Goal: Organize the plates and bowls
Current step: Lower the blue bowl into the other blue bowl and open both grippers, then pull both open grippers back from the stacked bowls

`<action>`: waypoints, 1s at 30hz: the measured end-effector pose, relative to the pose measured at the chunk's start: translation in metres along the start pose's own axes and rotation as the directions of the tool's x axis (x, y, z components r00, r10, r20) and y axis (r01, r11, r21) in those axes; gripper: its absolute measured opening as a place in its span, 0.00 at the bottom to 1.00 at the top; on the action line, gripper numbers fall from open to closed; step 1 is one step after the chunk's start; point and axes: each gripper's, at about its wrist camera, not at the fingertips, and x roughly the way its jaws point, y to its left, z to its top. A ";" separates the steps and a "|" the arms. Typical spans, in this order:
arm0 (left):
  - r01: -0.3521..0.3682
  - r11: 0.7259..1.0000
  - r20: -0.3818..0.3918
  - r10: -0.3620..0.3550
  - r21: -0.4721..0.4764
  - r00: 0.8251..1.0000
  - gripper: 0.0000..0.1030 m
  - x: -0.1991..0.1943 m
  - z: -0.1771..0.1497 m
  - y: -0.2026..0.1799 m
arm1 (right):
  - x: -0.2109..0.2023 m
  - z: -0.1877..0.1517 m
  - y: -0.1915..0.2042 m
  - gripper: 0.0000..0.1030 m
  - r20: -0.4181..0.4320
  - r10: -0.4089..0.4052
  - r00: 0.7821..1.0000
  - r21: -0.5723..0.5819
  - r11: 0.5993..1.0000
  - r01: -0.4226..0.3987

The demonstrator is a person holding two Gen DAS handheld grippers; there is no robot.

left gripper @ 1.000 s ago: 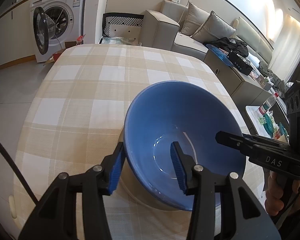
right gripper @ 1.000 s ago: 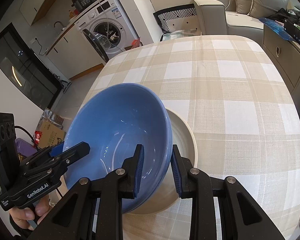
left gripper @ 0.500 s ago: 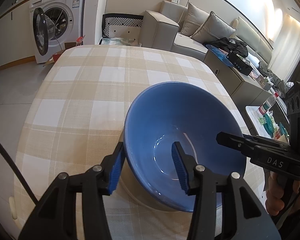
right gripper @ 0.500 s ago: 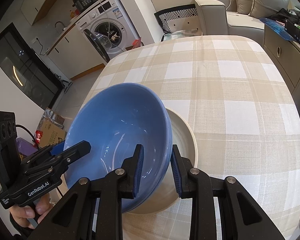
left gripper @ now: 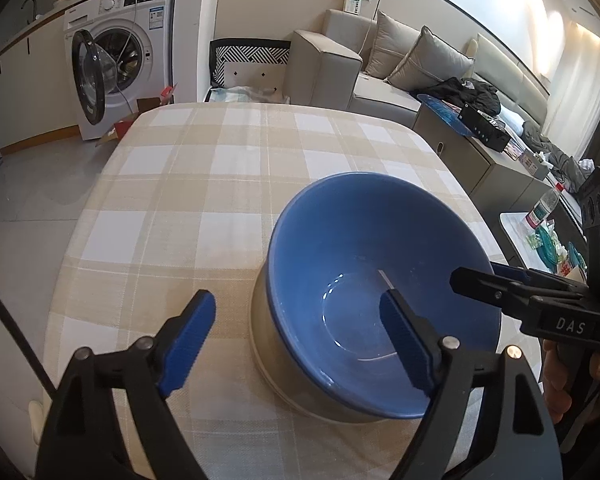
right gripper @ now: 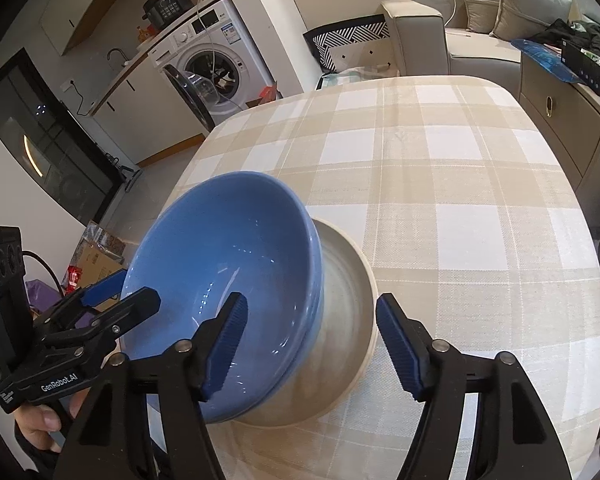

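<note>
On the left wrist view, the left tool (left gripper: 296, 332) sat at six o'clock with its jaws opening, released from the blue bowl (left gripper: 380, 280). One blue pad stood clear over the checked tabletop (left gripper: 220, 184) outside the bowl's rim at about nine o'clock of the bowl; the other pad hung inside the bowl over its floor, pressing on nothing. The blue bowl was nested in a beige bowl (left gripper: 262, 344), which rested on the tabletop toward the near right part of the cloth. At three o'clock in that view the right tool (left gripper: 480, 276) reached in toward the bowl's right rim, carried by a hand (left gripper: 556, 376).

On the right wrist view, the right tool (right gripper: 312, 344) also had its jaws opening and gripped nothing: its left pad was inside the blue bowl (right gripper: 228, 276), its right pad outside the rim of the beige bowl (right gripper: 348, 300), so both walls lay between the pads untouched. At nine o'clock the left tool (right gripper: 120, 292) showed beside the bowl's far rim, with a hand (right gripper: 40, 424) below it. A washing machine (right gripper: 216, 68) stood at eleven o'clock beyond the tabletop (right gripper: 460, 184), and a sofa (right gripper: 460, 20) at one o'clock.
</note>
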 end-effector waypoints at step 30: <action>-0.060 0.998 0.201 0.055 0.020 0.978 1.00 -0.031 -0.019 0.006 | -0.031 -0.020 0.009 1.00 0.205 0.045 0.978 -0.189 0.982 -0.006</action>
